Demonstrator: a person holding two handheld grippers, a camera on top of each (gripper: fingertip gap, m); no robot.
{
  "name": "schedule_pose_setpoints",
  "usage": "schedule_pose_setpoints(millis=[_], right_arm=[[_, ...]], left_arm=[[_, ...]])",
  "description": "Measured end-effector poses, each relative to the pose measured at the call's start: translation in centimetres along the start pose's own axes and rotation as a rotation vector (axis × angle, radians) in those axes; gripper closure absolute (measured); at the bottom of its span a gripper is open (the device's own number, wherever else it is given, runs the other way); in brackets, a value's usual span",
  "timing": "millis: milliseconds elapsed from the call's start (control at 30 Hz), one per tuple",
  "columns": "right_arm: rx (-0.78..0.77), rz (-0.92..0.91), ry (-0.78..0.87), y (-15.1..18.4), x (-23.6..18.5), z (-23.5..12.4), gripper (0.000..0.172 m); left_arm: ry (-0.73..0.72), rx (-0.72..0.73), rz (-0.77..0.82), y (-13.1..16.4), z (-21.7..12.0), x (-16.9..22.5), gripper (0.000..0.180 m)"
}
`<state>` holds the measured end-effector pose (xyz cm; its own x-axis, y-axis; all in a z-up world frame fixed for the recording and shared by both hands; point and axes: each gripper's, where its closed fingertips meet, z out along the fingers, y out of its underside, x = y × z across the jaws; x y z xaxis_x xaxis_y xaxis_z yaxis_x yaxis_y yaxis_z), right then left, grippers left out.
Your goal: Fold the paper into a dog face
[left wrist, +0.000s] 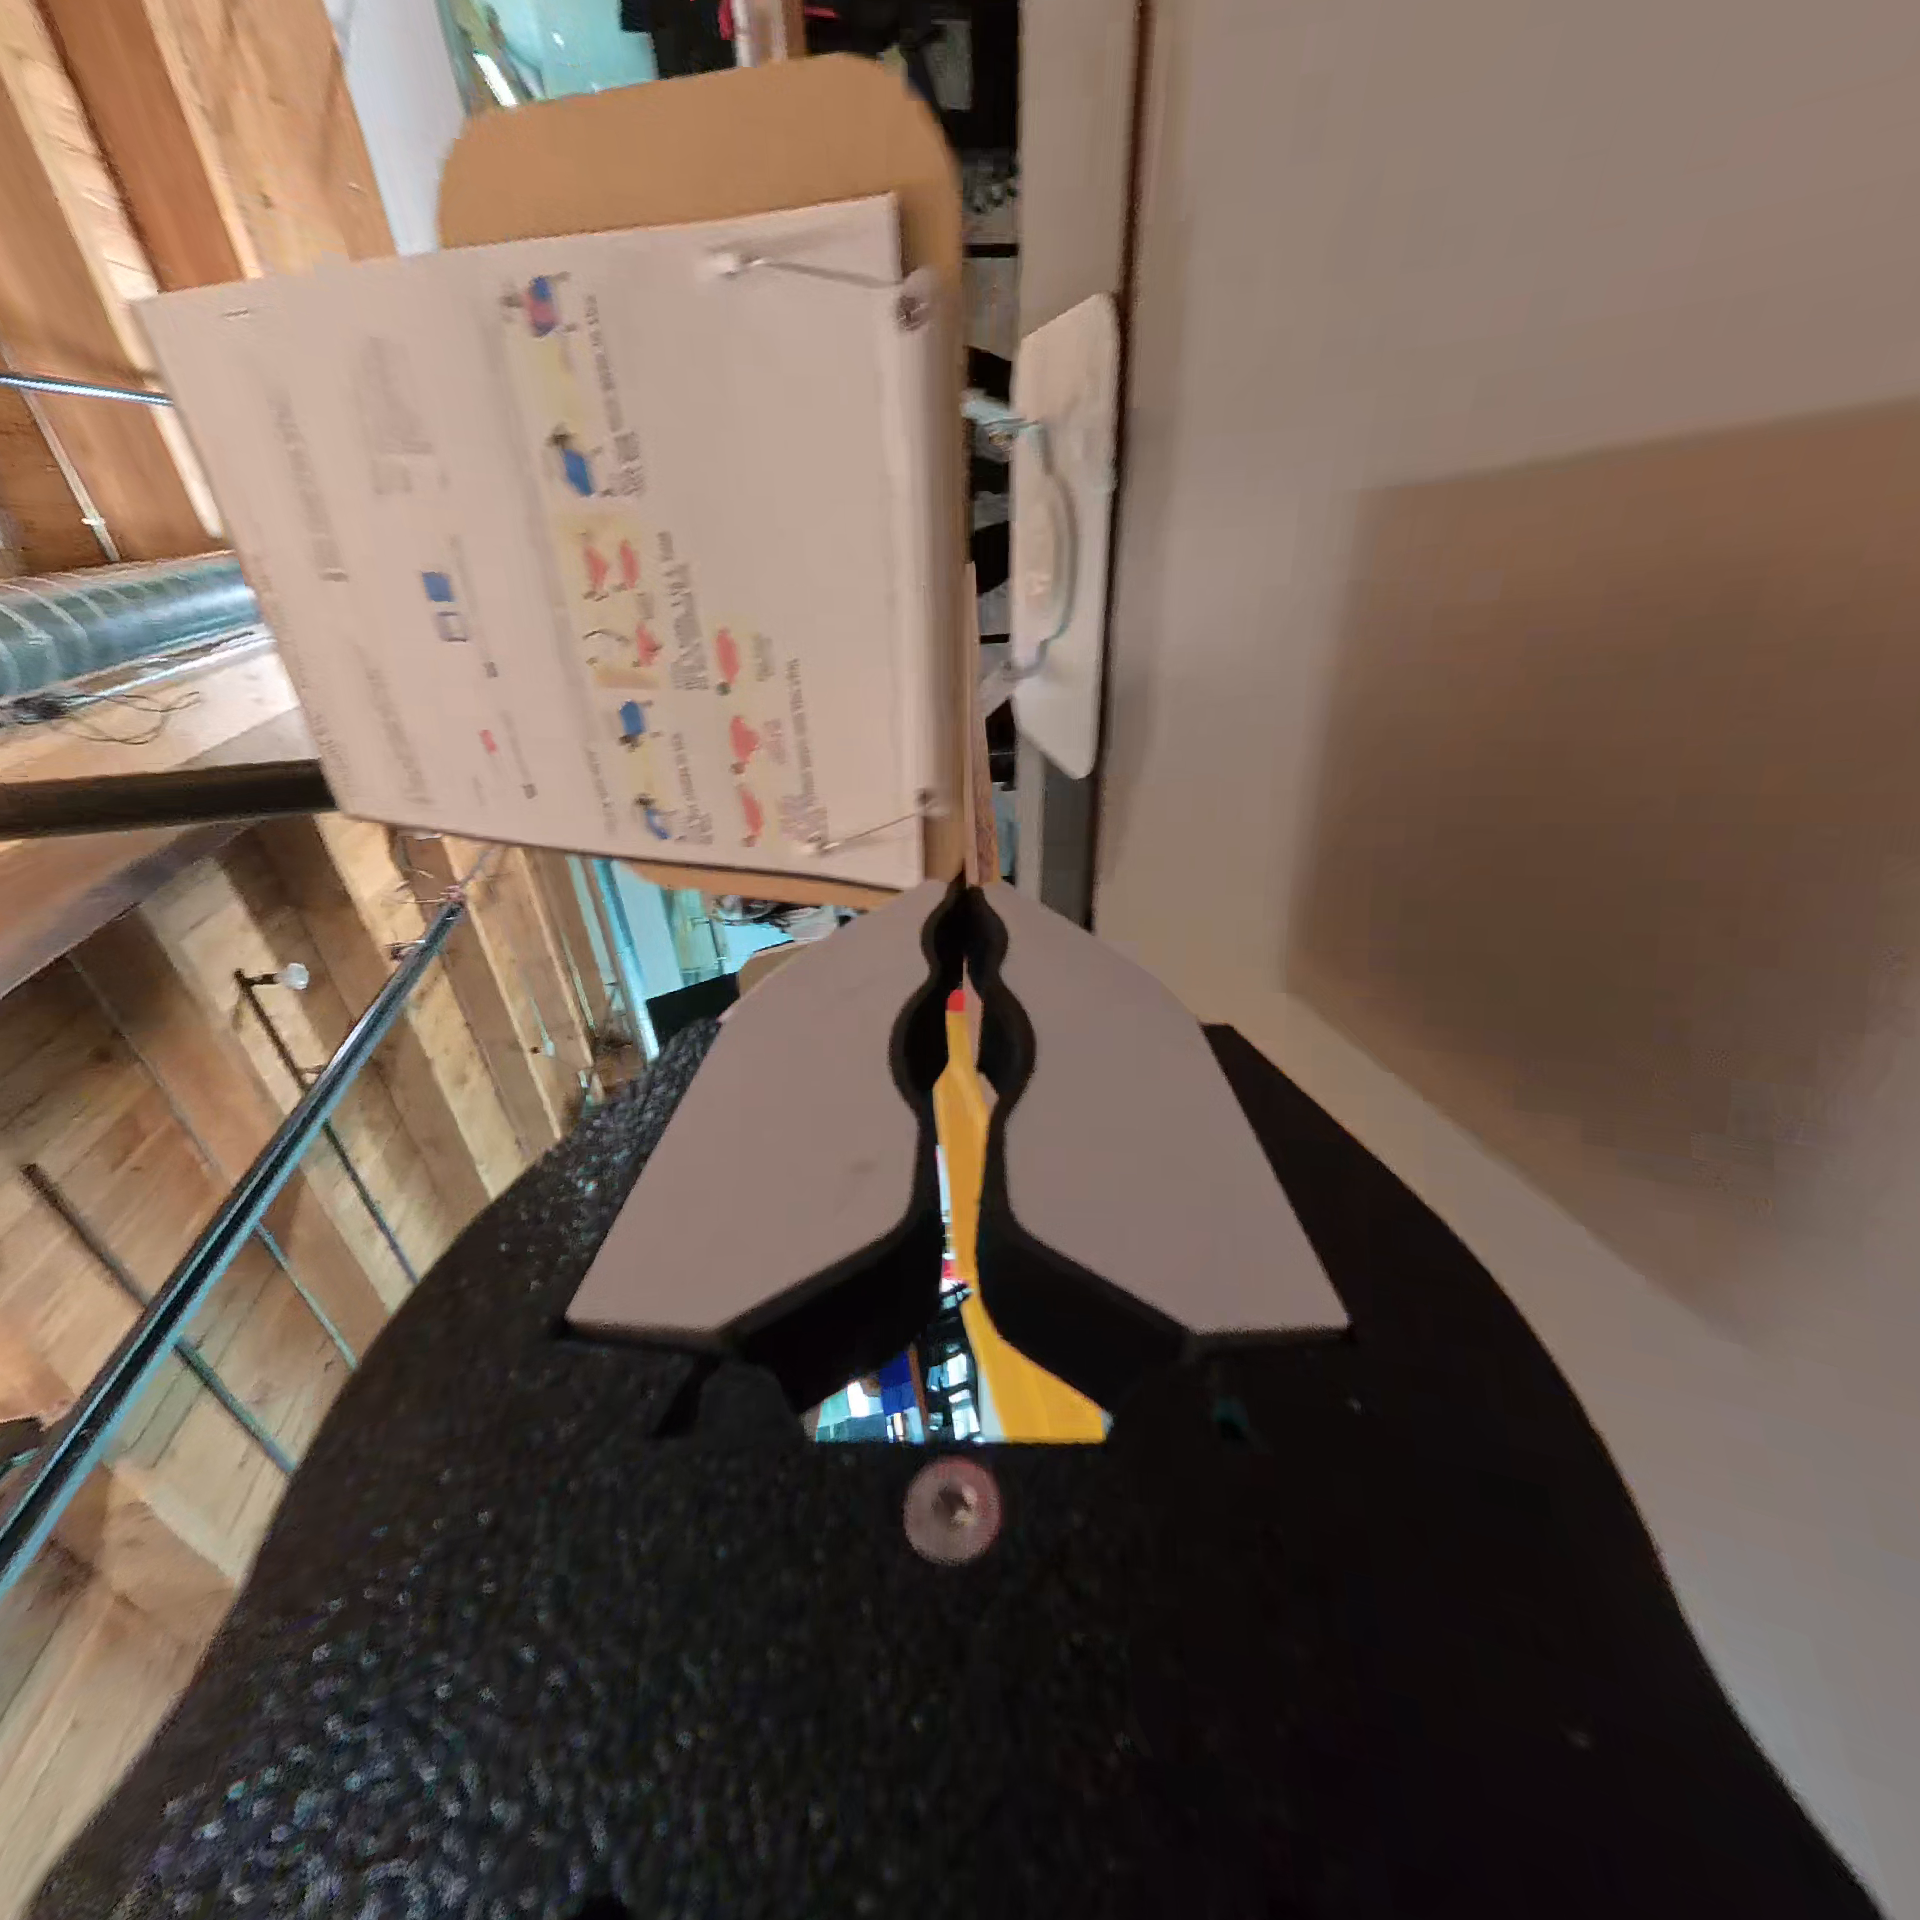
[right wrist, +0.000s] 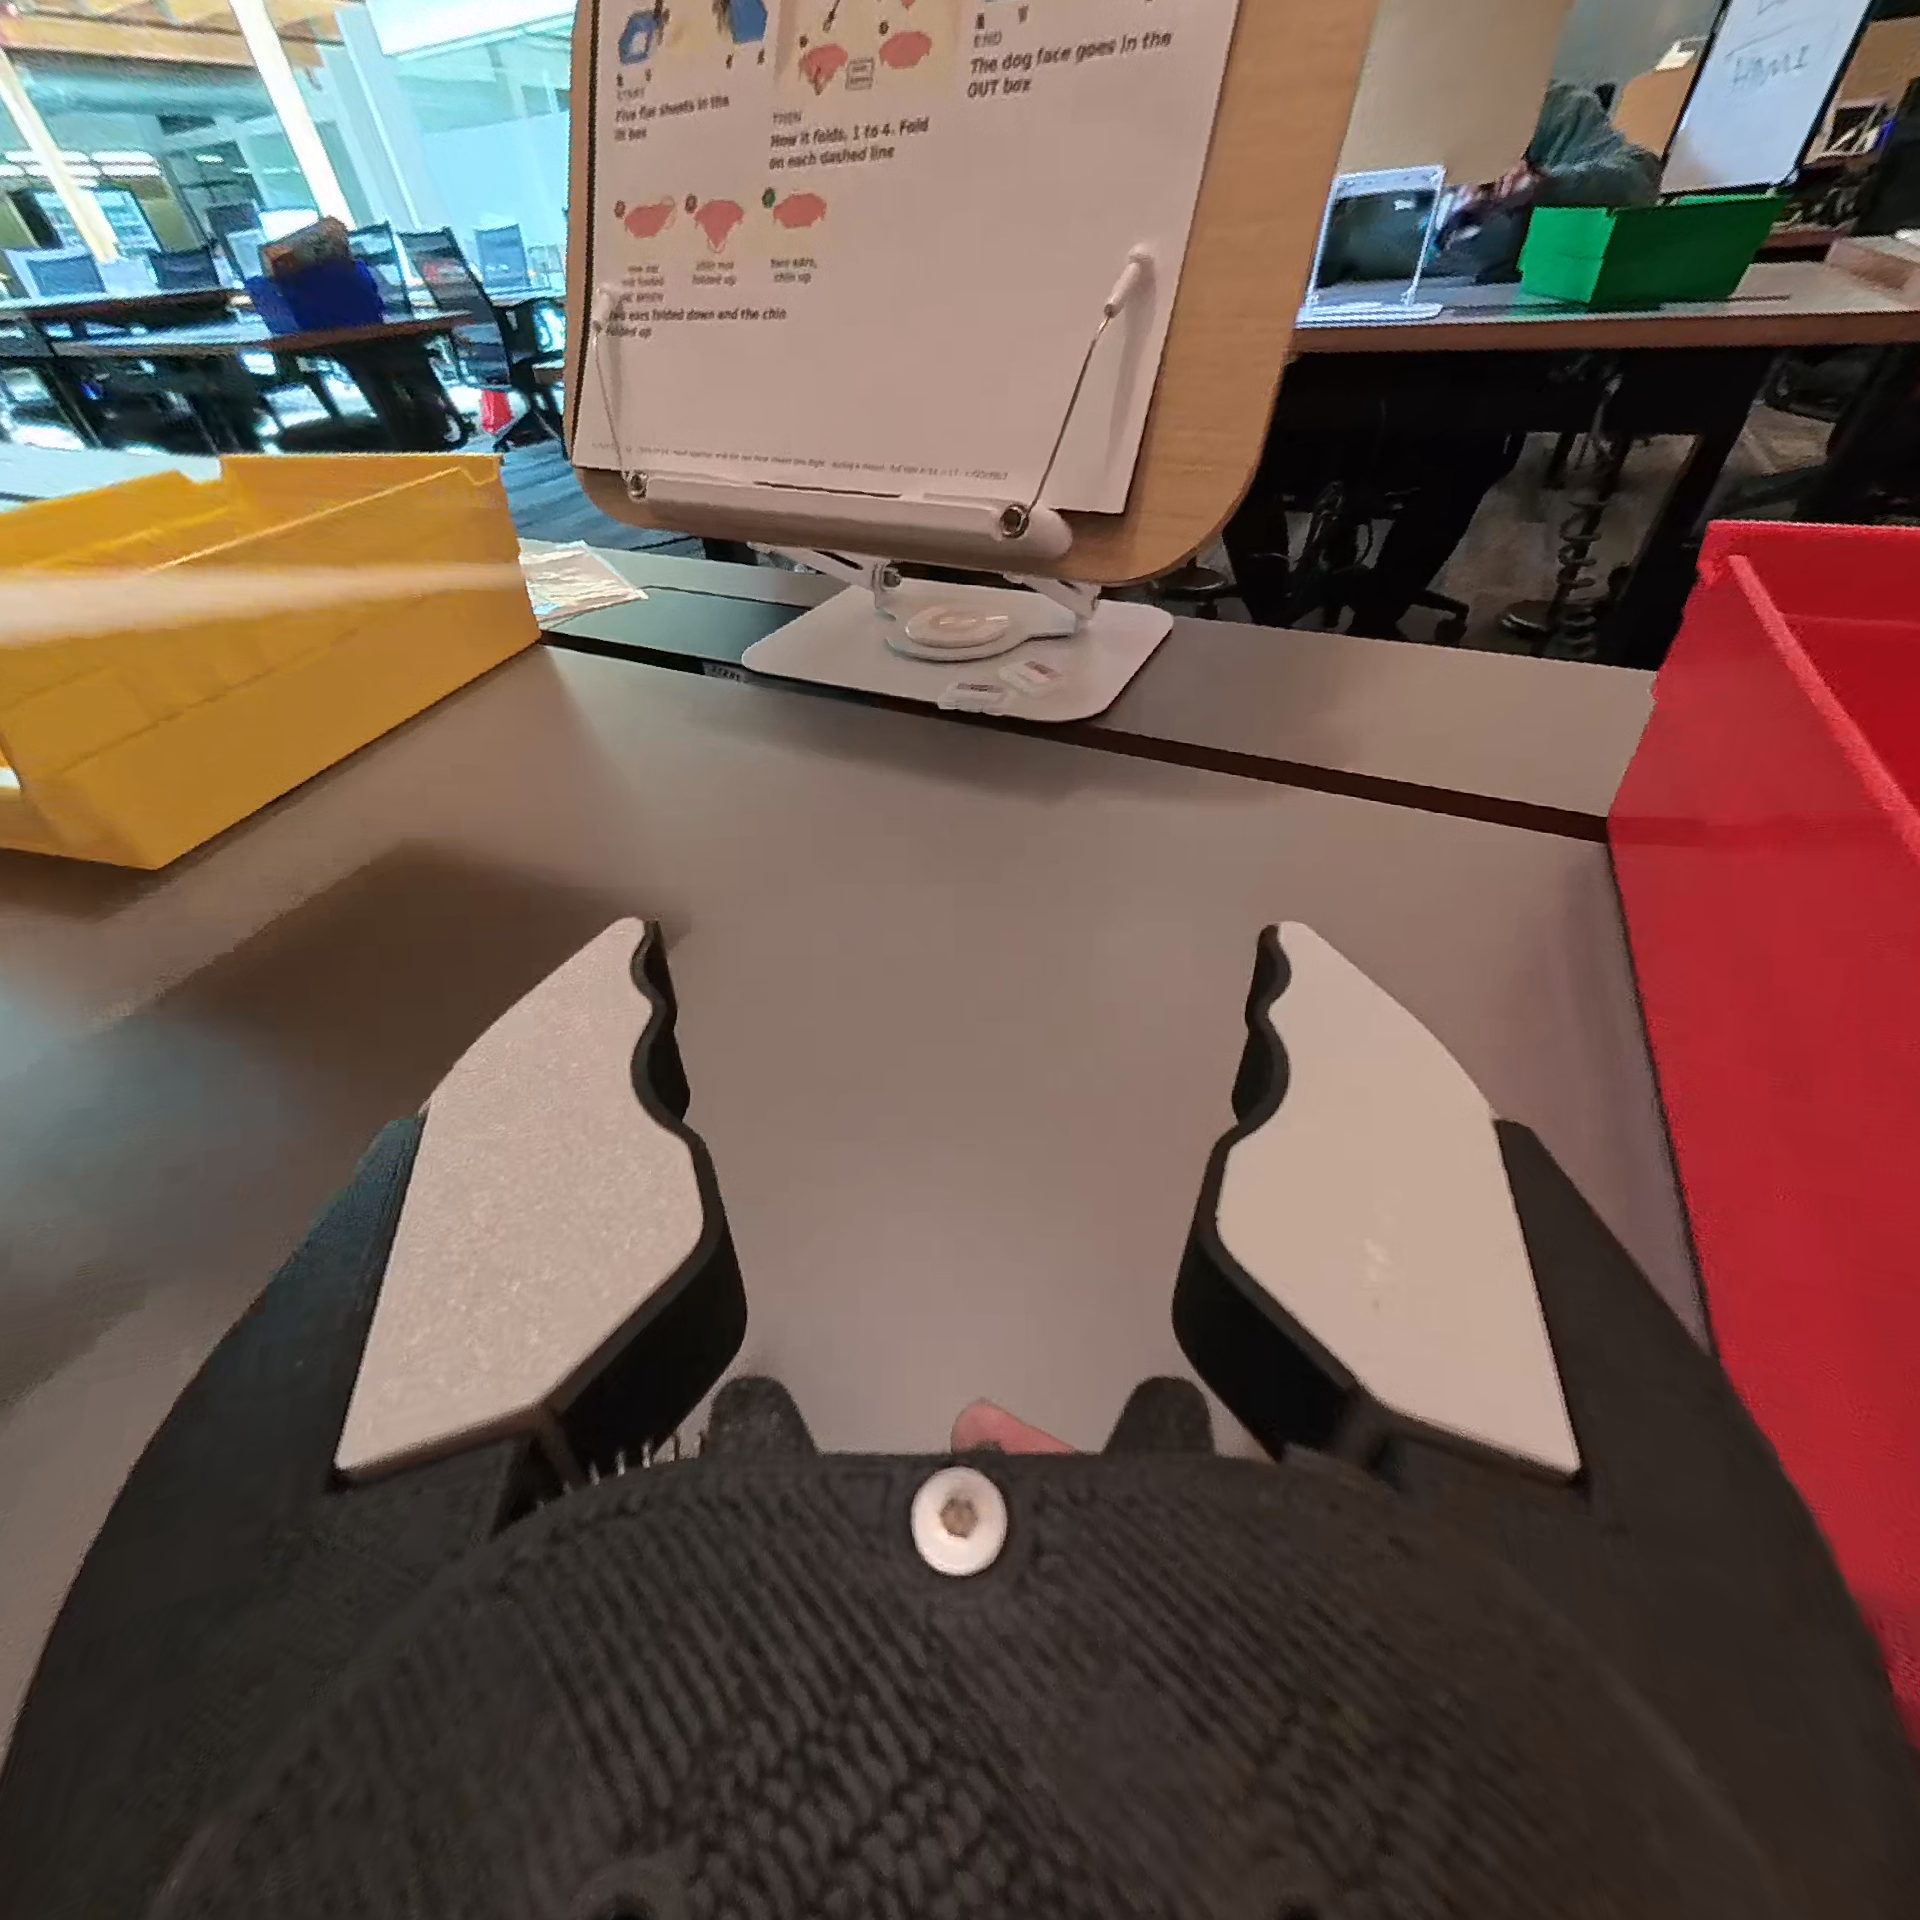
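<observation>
A yellow bin (right wrist: 260,644) stands at the left of the grey bench (right wrist: 935,883) and a red bin (right wrist: 1787,883) at the right; their contents cannot be made out. The left gripper (left wrist: 964,914) has its jaws pinched on a thin sheet of paper (left wrist: 982,810), seen edge-on. The right gripper (right wrist: 961,997) has jaws wide, nothing between them

Open-plan office: rows of desks (right wrist: 239,322) and chairs (right wrist: 499,301) (whiteboard (right wrist: 1766,94) behind)
</observation>
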<state>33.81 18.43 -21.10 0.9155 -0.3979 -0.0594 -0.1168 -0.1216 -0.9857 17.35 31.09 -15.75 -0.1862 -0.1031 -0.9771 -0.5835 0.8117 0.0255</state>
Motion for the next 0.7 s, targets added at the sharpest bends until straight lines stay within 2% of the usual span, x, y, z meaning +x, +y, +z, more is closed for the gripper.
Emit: schedule_pose_setpoints(millis=[33, 200, 333, 467, 700], right_arm=[[0.006, 0.004, 0.002, -0.1, 0.1, -0.1, 0.067], [0.008, 0.008, -0.003, -0.1, 0.2, -0.1, 0.068], [0.003, 0.009, -0.010, 0.0, 0.1, -0.1, 0.068], [0.003, 0.005, -0.019, -0.1, -0.1, -0.1, 0.068], [-0.018, -0.042, -0.067, 0.2, -1.2, 0.1, 0.069]], left_arm=[[0.025, -0.006, -0.003, -1.0, 0.3, 1.5, 0.180], [0.160, -0.010, -0.005, -5.0, 0.5, 7.3, 0.180], [0.229, 0.084, -0.019, -7.8, -0.6, 9.8, 0.180], [0.259, 0.290, 0.016, -10.0, -2.3, 11.6, 0.180], [0.345, 0.592, 0.148, -9.7, -4.3, 14.9, 0.180]])
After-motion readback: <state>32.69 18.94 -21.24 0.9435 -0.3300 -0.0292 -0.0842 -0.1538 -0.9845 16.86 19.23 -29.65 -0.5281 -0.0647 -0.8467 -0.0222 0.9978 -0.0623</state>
